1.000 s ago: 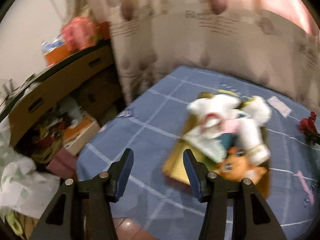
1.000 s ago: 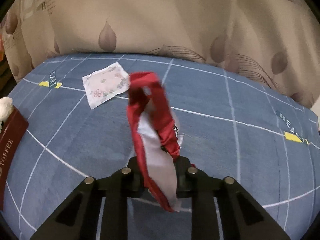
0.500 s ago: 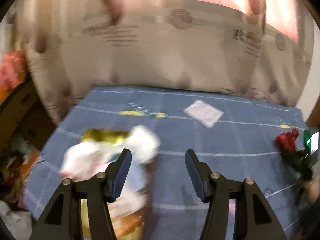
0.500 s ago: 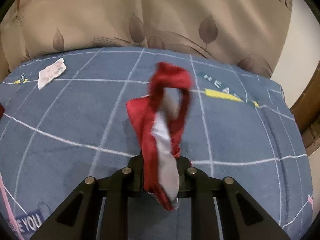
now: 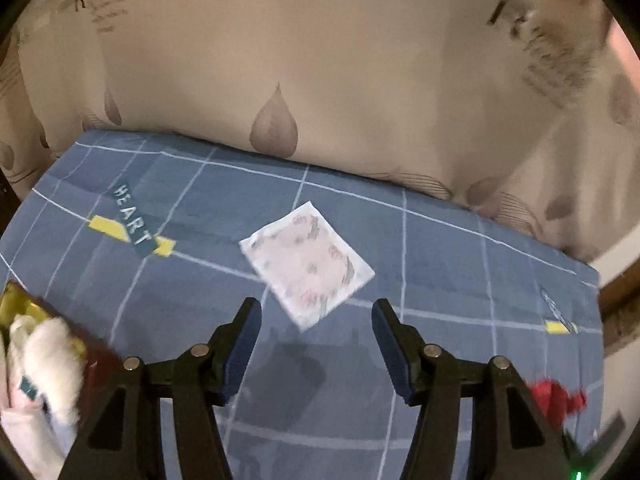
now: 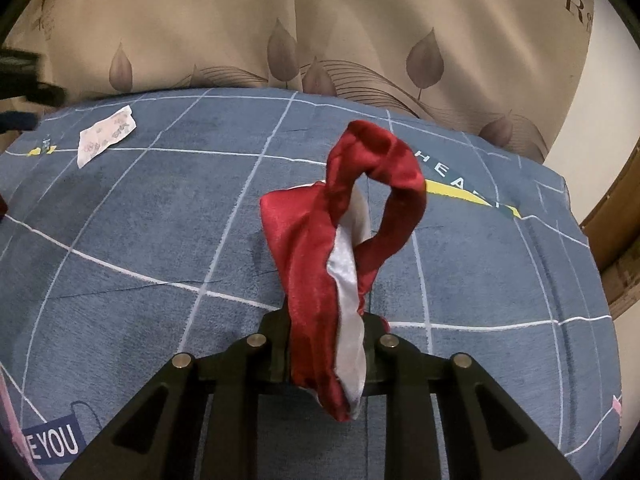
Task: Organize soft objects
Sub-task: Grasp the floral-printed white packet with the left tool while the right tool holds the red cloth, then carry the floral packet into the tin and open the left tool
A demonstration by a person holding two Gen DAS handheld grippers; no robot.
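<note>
Left wrist view has us hovering our left gripper (image 5: 316, 340) over the blue bedspread (image 5: 460, 280), fingers spread wide with nothing between them. The folded white cloth (image 5: 308, 262) with a faint pink print lies flat on the bedspread just beyond the fingertips, turned like a diamond with one corner toward us. Our guess is that's the next pick. To do it well we'd come down over that near corner, push one finger (image 5: 240, 344) slightly into the bedding and pinch all the layers so it doesn't unfold.

Meanwhile our right gripper (image 6: 326, 344) is pinching a red satin ribbon (image 6: 320, 272) with white lining. Its long axis runs away from the jaws toward the curtain (image 6: 320, 20), looped end farthest out above the bedspread.
</note>
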